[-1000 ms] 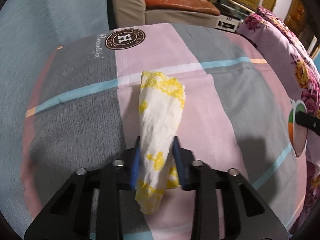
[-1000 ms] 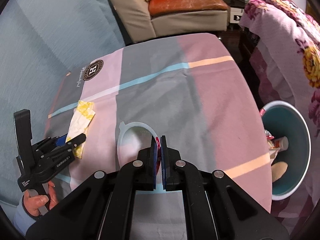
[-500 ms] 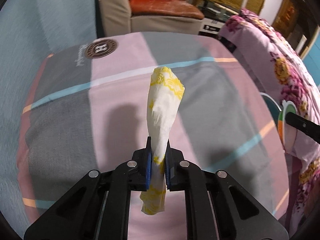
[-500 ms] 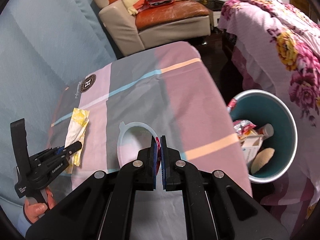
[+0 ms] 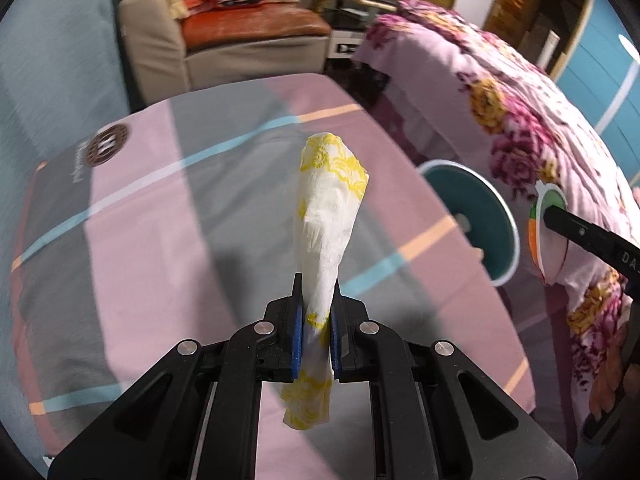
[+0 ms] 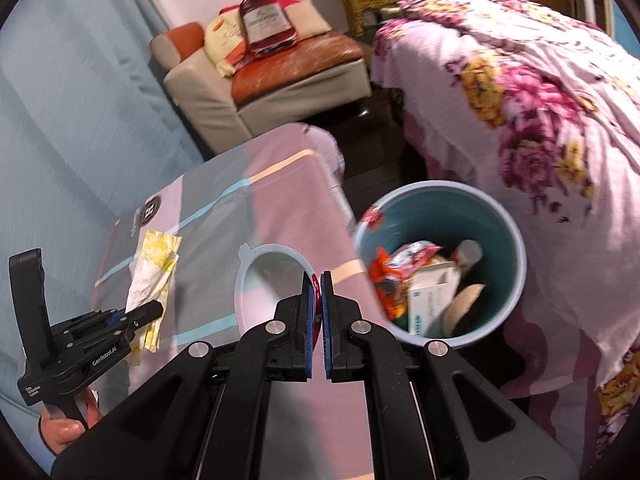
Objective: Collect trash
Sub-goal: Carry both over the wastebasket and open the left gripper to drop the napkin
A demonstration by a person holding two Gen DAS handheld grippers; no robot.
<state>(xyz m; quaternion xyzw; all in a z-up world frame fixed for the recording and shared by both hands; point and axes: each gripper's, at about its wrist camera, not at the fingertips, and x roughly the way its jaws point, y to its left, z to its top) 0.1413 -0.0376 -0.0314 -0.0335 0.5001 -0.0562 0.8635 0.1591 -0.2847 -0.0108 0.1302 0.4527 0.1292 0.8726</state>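
Observation:
My left gripper is shut on a crumpled white and yellow tissue, which sticks up past the pads, lifted off the cloth-covered table. The right wrist view shows that gripper at the lower left, in a person's hand. My right gripper is shut on the edge of a round clear plastic lid with a pale rim; something red shows between the pads. The lid hangs near the teal bin, which stands beside the table's right edge.
The bin holds wrappers, a small box and a bottle. A bed under a floral cover rises right behind the bin. A beige armchair with a red bag stands beyond the table. A blue curtain hangs on the left.
Both grippers have moved right toward the bin and risen. The left jaws closed tighter on the tissue and lifted it off the cloth. The lid stays in the right gripper.

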